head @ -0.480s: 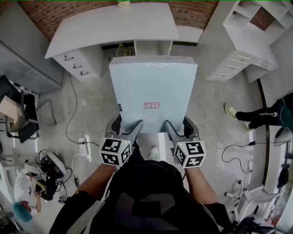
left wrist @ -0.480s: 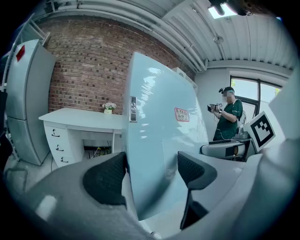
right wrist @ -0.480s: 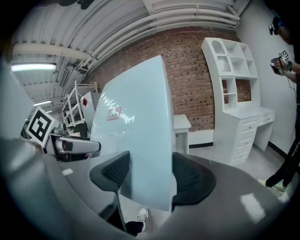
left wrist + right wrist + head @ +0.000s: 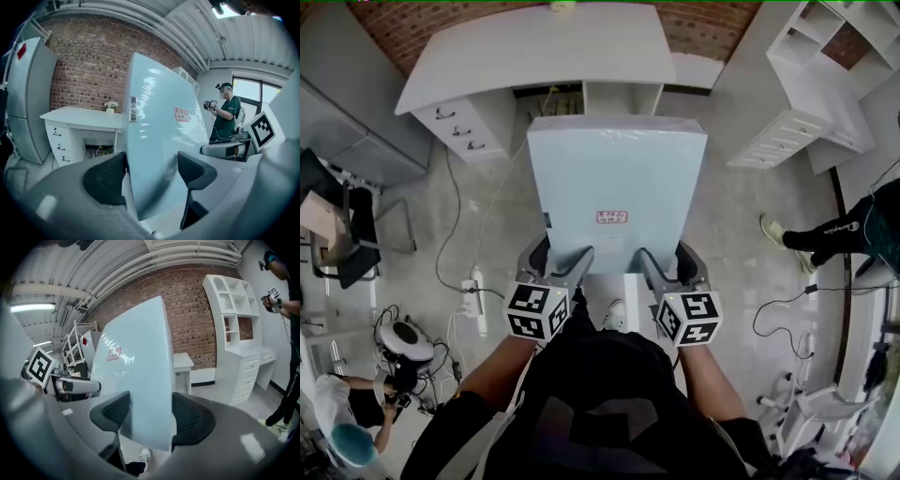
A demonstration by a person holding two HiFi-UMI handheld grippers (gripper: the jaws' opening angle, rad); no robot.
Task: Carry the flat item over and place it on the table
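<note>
Carrying is the step in hand, as I judge it: the flat panel (image 4: 619, 187), pale blue and wrapped in glossy film, hangs in the air in front of the person, its near edge clamped by both tools. The left gripper (image 4: 560, 265) bites the near-left part of that edge and the right gripper (image 4: 668, 265) the near-right part, each with the panel between its dark pads. Pick-up looks done; reaching the white desk (image 4: 534, 56) at the far side, lowering the panel flat onto its top and letting go are left.

From the head view the panel's far edge overlaps the desk's front, so whether it hangs short of the top cannot be told there. The left gripper view shows the desk some way ahead by the brick wall (image 4: 89, 61). One left pad's contact is hard to judge. The red label (image 4: 611, 217) is too small to read, and the panel hides the floor beneath it.
</note>
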